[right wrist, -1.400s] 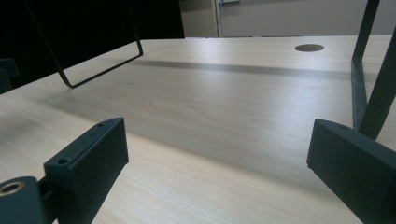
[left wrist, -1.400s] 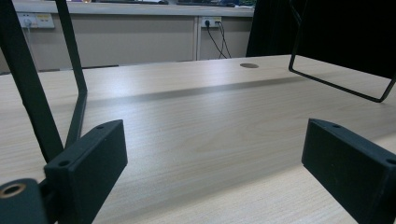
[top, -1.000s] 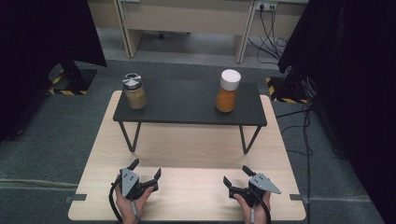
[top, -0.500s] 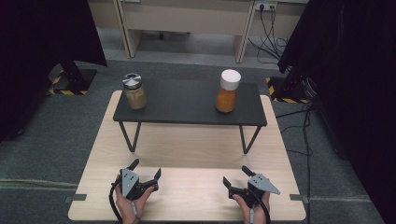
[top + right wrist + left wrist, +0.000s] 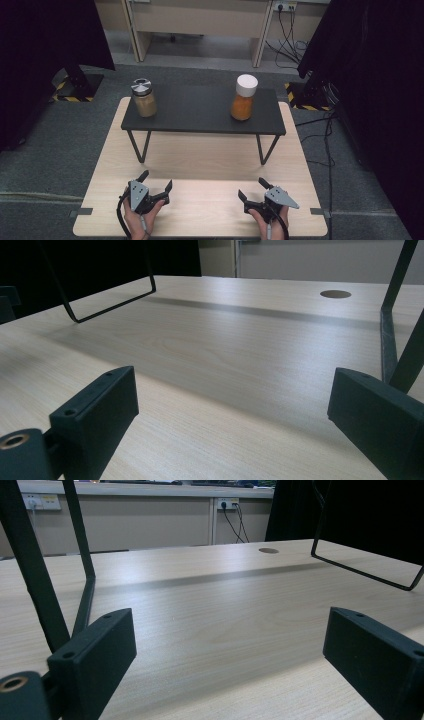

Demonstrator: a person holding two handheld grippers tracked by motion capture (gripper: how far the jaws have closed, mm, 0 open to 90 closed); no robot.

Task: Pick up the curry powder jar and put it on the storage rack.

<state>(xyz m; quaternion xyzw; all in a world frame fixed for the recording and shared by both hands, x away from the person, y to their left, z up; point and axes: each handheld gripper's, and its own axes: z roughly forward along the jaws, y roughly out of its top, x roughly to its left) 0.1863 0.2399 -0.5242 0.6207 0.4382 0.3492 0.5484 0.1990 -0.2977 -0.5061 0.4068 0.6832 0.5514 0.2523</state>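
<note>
I have 2 jars standing upright on the black shelf (image 5: 200,112). The jar with the silver lid (image 5: 143,98) holds tan powder and sits near the shelf's left end. The jar with the white lid (image 5: 243,97) holds orange contents and sits right of centre. They are well apart from each other and from both grippers.

My left gripper (image 5: 155,186) rests low over the near edge of the desk (image 5: 200,155), left of centre, held in the left hand (image 5: 137,220). Its jaws are spread wide with nothing between them. In the left gripper view the 2 black jaws frame bare wood grain, one shelf leg (image 5: 82,560) rises just beyond the left jaw, and the other leg's wire loop (image 5: 365,572) lies farther off to the right.

My right gripper (image 5: 252,191) rests at the same near edge, right of centre, held in the right hand (image 5: 270,222). Its jaws are also wide apart and hold nothing. The right gripper view shows bare desk between the jaws, a shelf leg (image 5: 395,335) close beyond the right jaw and a round cable hole (image 5: 335,293) farther back.

The shelf stands on thin black legs across the far half of the desk. Grey carpet (image 5: 55,150) surrounds the desk, and dark curtains (image 5: 45,45) hang at both sides.
</note>
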